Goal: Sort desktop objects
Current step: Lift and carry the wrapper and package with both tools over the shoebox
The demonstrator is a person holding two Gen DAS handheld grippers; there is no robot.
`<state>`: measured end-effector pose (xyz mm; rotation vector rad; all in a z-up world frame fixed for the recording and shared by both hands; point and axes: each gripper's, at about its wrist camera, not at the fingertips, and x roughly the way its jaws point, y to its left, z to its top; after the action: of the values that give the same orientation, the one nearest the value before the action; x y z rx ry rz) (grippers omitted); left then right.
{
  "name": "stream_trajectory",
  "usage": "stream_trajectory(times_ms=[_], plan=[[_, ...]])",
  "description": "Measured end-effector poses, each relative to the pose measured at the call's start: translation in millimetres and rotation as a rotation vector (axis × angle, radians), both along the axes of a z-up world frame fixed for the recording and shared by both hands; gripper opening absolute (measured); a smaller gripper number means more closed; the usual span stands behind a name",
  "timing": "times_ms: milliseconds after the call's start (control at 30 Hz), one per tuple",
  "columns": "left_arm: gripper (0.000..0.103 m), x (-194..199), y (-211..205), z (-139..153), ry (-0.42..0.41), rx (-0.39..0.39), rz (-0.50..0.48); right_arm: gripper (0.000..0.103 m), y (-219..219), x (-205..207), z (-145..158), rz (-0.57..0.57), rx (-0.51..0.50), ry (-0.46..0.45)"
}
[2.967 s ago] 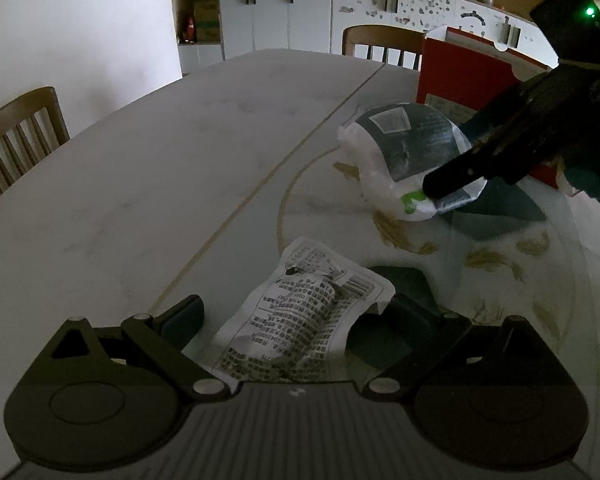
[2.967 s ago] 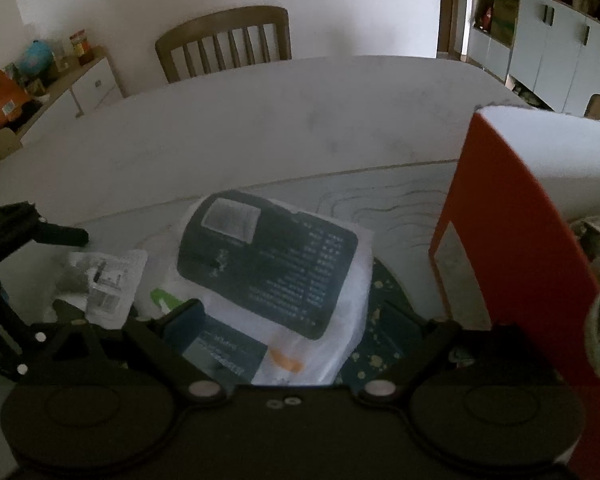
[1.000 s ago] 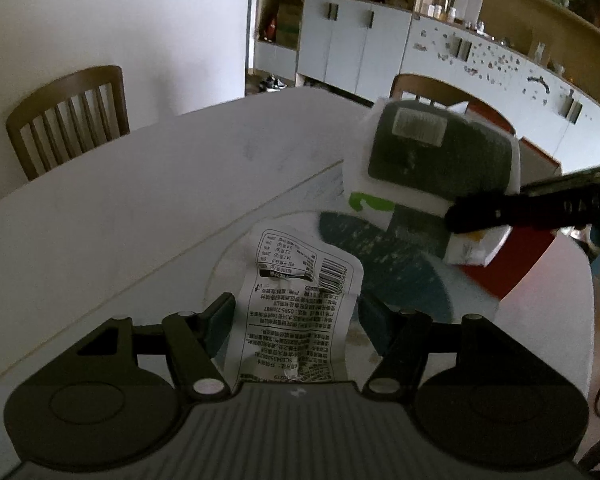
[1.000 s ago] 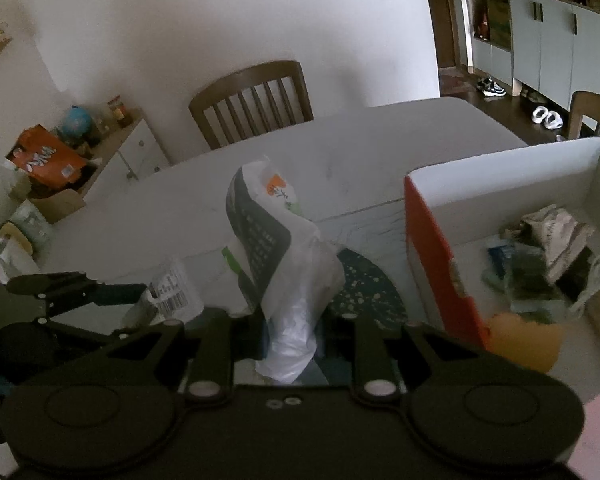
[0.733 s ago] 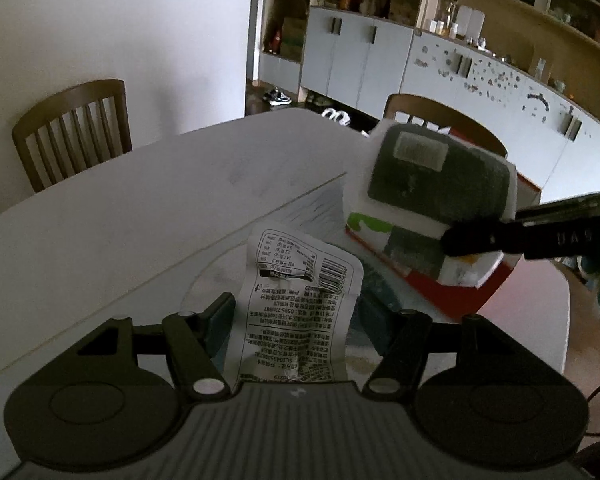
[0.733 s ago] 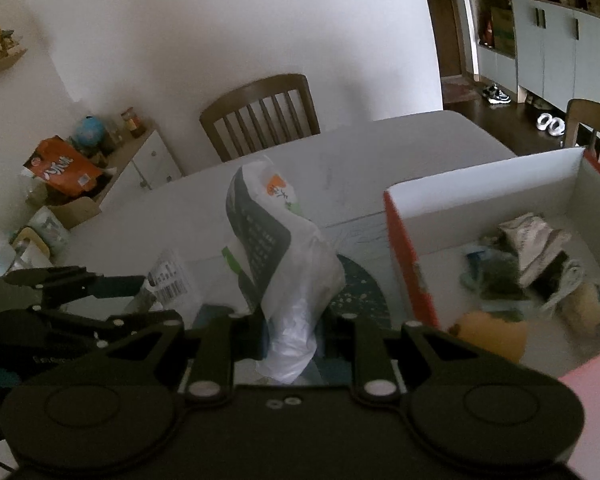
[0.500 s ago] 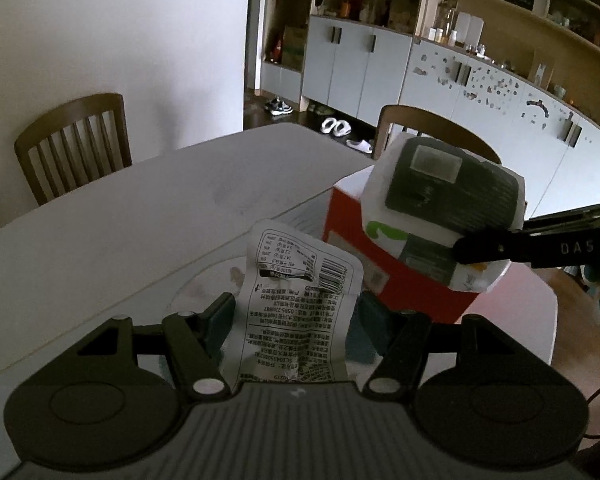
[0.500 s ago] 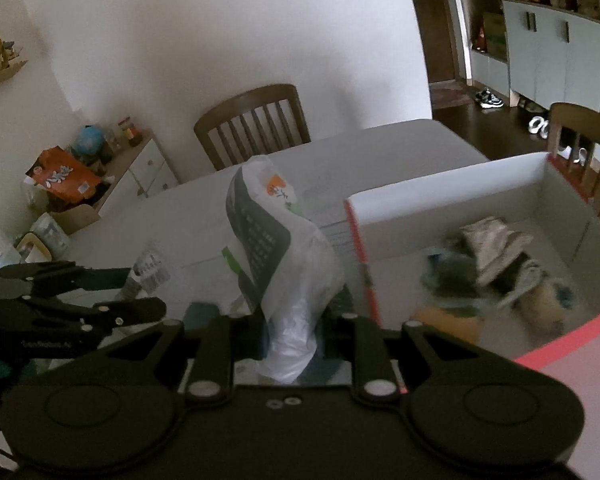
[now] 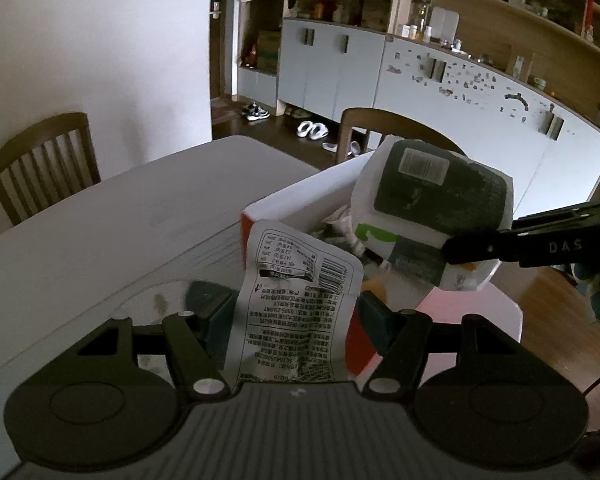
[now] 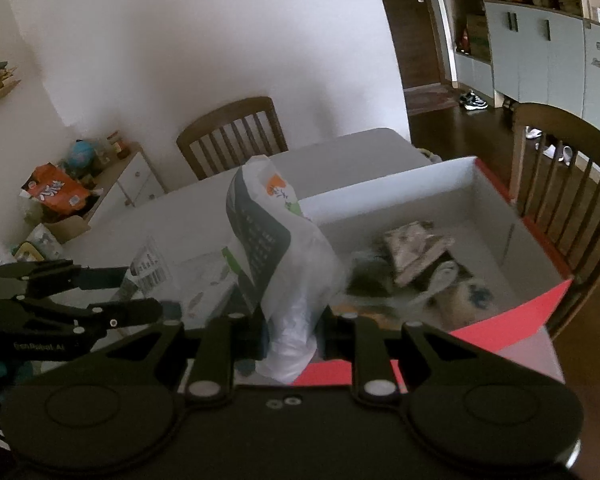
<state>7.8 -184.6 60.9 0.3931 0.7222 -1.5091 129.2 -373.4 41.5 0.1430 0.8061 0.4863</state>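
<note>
Both grippers hold packets up over the red box on the white tabletop (image 9: 100,216).
Left gripper (image 9: 292,312), jaws half open, pinches a white printed foil wrapper (image 9: 296,300); right gripper (image 10: 290,332), jaws nearly closed, clamps a white-and-grey plastic bag (image 10: 278,256), above the red, white-lined cardboard box (image 10: 400,196) of clutter. Wooden chairs (image 9: 44,164), white wall, grey cabinets (image 9: 332,68) behind.

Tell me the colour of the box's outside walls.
Red outside, white inside; the box shows best in the right wrist view.
</note>
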Motion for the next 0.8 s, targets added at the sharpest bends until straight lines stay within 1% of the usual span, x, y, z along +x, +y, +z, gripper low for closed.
stream_trajectory(times_ms=[167, 433, 800], plan=[[0.067, -22.9, -20.8, 5.4, -0.004, -0.004, -0.017, 0.021, -29.3, 6.4, 2.2, -0.007, -0.015, -0.009], [0.067, -52.4, -54.4, 6.9, -0.025, 0.015, -0.048, 0.021, -65.2, 22.5, 0.0, -0.026, -0.035, -0.019], [0.067, -83.7, -101.1, -0.1, -0.067, 0.056, -0.093, 0.021, -94.3, 54.2, -9.8, -0.055, -0.056, -0.015]])
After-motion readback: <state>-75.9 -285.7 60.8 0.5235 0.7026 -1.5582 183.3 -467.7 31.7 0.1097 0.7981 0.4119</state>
